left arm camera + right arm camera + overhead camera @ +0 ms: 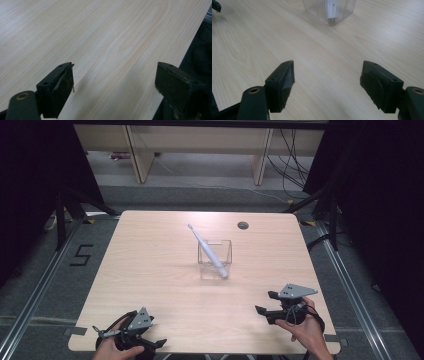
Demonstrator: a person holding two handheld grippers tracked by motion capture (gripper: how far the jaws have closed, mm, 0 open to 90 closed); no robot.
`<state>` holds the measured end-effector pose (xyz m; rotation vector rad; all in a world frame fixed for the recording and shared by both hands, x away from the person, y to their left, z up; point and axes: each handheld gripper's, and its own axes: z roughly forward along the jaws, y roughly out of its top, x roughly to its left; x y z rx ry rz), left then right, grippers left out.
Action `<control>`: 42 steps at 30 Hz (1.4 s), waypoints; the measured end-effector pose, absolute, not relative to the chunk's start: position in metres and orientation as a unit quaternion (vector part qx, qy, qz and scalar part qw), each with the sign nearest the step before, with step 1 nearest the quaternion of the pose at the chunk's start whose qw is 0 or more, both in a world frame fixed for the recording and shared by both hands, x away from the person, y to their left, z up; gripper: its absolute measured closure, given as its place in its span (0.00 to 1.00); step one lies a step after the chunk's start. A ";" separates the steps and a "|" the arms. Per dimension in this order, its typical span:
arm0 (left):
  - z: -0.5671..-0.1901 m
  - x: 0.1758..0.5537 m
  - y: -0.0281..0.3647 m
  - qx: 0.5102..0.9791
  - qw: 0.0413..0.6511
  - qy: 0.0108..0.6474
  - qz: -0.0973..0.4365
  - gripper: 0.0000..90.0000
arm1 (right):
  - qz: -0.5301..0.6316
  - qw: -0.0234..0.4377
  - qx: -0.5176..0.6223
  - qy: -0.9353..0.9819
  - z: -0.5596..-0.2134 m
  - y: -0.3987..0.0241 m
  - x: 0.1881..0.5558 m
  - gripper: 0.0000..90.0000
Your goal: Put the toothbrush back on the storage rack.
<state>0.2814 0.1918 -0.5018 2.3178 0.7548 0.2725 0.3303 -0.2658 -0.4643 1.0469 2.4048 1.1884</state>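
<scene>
A white electric toothbrush point(209, 251) is seen leaning tilted in a clear ribbed square plastic cup point(215, 259) at the middle of the pale wood-grain counter point(150, 270). The right tongs point(263, 312) are held low near the counter's near right corner, wide open and empty, aimed toward the cup. The left tongs point(152, 343), also agape and empty, are held at the near left edge. A "5" is marked on the floor point(80, 255).

- Left tongs point(161, 342): black body and a grey three-cornered plate with small dark holes on top, at the bench's point(165, 285) near-left corner.
- Right tongs point(266, 303): same black build, grey plate, black cable looping beside the hand.
- Jaws: blocky black pads with round screw holes.
</scene>
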 end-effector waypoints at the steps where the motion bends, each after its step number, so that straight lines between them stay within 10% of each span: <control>1: -0.502 0.281 0.191 0.887 0.339 0.295 0.103 0.16 | 0.408 0.131 0.355 0.831 -0.465 -0.267 0.330 0.30; 42: -0.502 0.281 0.192 0.887 0.342 0.293 0.105 0.16 | 0.383 0.145 0.363 0.837 -0.484 -0.288 0.304 0.19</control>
